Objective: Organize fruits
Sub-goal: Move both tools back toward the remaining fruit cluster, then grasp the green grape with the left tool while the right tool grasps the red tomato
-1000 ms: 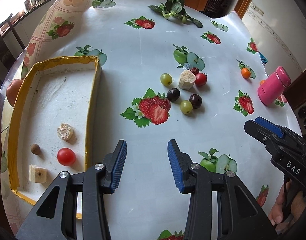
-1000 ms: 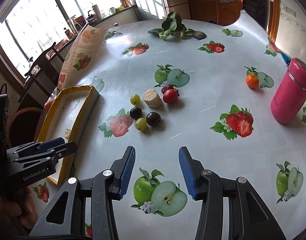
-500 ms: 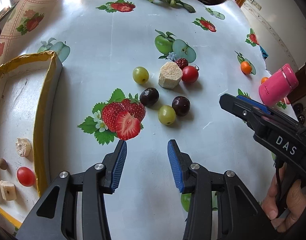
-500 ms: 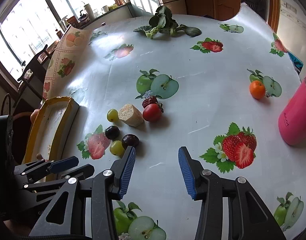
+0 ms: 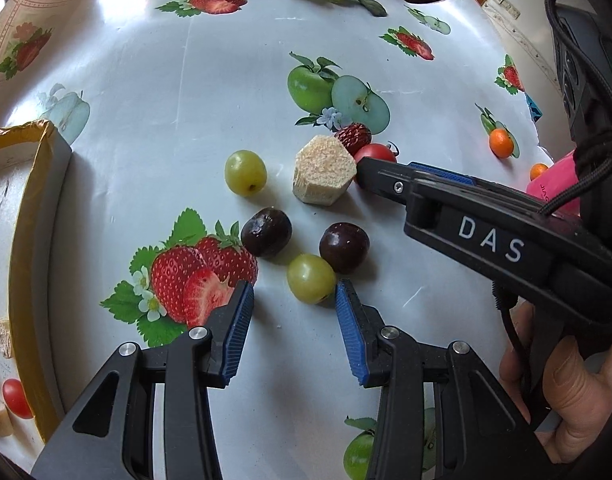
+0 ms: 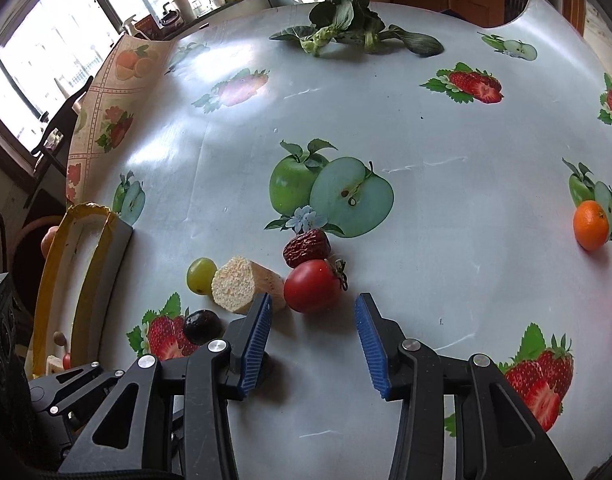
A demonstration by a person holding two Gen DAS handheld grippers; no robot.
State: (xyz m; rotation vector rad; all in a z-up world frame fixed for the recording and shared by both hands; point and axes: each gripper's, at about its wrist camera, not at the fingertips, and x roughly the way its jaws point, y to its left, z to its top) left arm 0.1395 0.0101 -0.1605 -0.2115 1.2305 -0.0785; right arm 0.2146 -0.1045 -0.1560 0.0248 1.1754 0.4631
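Observation:
A cluster of fruit lies mid-table: a near green grape (image 5: 310, 283), two dark grapes (image 5: 267, 232) (image 5: 344, 247), a far green grape (image 5: 245, 172), a beige sugarcane chunk (image 5: 323, 175), a red date (image 6: 306, 247) and a red tomato (image 6: 313, 285). My left gripper (image 5: 294, 294) is open, its tips just short of the near green grape. My right gripper (image 6: 313, 307) is open, its tips on either side of the tomato's near edge. It also shows in the left wrist view (image 5: 425, 184), beside the sugarcane chunk.
A yellow-rimmed tray (image 5: 26, 216) at the left holds a small tomato (image 5: 13, 397) and sugarcane pieces. A small orange (image 6: 591, 225), a pink bottle (image 5: 549, 186) and leafy greens (image 6: 345, 20) lie farther off. The tablecloth has printed fruit.
Both grippers have moved forward toward the fruit cluster. The left one has closed in on the near green grape, the right one on the tomato. Both stay open.

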